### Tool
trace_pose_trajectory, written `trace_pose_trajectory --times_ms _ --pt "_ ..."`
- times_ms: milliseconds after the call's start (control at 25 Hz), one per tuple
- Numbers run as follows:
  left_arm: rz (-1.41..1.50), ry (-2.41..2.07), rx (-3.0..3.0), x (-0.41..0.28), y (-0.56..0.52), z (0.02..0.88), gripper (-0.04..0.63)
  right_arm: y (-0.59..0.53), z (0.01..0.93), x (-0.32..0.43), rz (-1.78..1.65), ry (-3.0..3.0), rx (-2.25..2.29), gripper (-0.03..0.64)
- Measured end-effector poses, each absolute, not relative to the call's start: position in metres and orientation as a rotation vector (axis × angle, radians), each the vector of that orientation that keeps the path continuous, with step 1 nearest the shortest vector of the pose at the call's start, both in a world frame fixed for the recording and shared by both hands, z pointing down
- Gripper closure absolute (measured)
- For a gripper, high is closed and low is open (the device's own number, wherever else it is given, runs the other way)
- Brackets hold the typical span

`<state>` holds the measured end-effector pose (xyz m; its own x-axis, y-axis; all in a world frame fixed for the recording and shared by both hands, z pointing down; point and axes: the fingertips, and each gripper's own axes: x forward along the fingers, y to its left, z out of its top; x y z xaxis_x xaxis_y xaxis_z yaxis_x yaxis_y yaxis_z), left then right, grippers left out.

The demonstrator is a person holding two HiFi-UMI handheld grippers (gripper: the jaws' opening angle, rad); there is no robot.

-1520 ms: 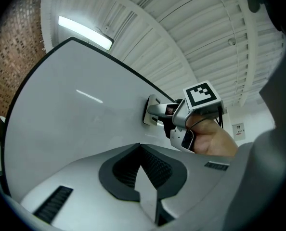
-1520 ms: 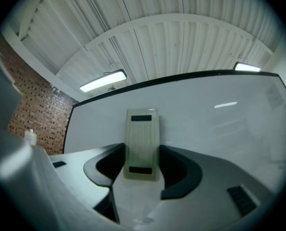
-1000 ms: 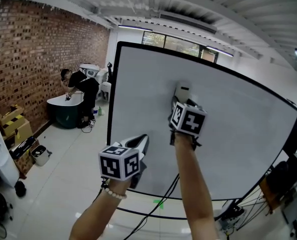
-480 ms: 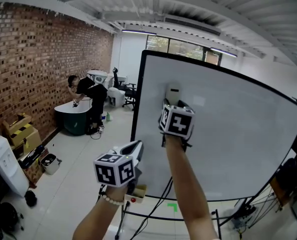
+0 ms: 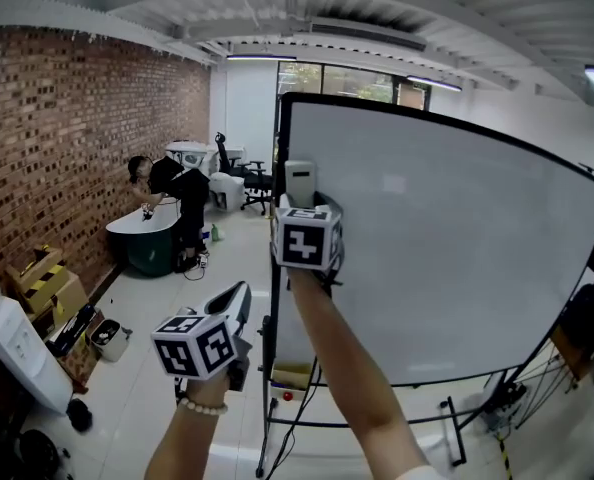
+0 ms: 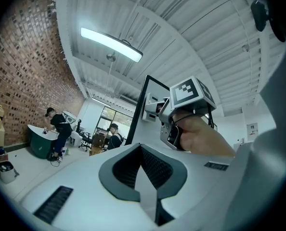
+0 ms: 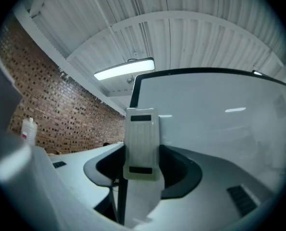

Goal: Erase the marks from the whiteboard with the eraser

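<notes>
right gripper [image 5: 301, 204]: jaws closed on the eraser [image 5: 300, 182], pinching its lower half; held up at the end of the outstretched arm.
eraser: upright between the jaws, at the left edge of the whiteboard [image 5: 457, 248], just below its top corner; seen across the black frame in the right gripper view; contact with the white surface not discernible.
left gripper [image 5: 235, 303]: jaws together with nothing between them; lower and left of the board, well apart from it, pointing up toward the right gripper.
in the way: forearm and marker cube cover part of the board's left frame in the head view; from the left gripper view, the right hand [image 6: 201, 136] and its gripper hide most of the board.
board tray [image 5: 292, 376]: a few small items on it, too small to name; dark cables [image 5: 299, 418] hanging below.
left side: brick wall [image 5: 67, 138], cardboard boxes [image 5: 39, 280] at its foot, a small bin [image 5: 107, 338] on the floor.
background: person in dark clothes [image 5: 169, 183] bent over a dark green tub [image 5: 142, 240]; office chairs [image 5: 245, 180] behind; second person [image 6: 115, 134] near the chairs, seen from the left gripper view only.
overhead: ceiling light [image 6: 111, 44] on white ribbed panels.
</notes>
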<state>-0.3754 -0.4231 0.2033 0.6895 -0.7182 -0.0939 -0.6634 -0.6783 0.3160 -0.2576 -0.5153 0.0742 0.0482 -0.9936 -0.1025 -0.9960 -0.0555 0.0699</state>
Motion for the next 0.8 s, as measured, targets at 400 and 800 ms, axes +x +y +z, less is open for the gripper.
trace_pose_trajectory --times_ms 400,800 --pt "-0.318 -1.127 2.626 -0.399 -0.423 0.207 0.606 -0.524 0.132 -0.282 0.103 2.207 -2.257 0.367" --pt "-0.284 -1.06 2.645 -0.37 -0.415 0.216 0.606 -0.516 0.157 -0.252 0.077 2.197 -2.279 0.367"
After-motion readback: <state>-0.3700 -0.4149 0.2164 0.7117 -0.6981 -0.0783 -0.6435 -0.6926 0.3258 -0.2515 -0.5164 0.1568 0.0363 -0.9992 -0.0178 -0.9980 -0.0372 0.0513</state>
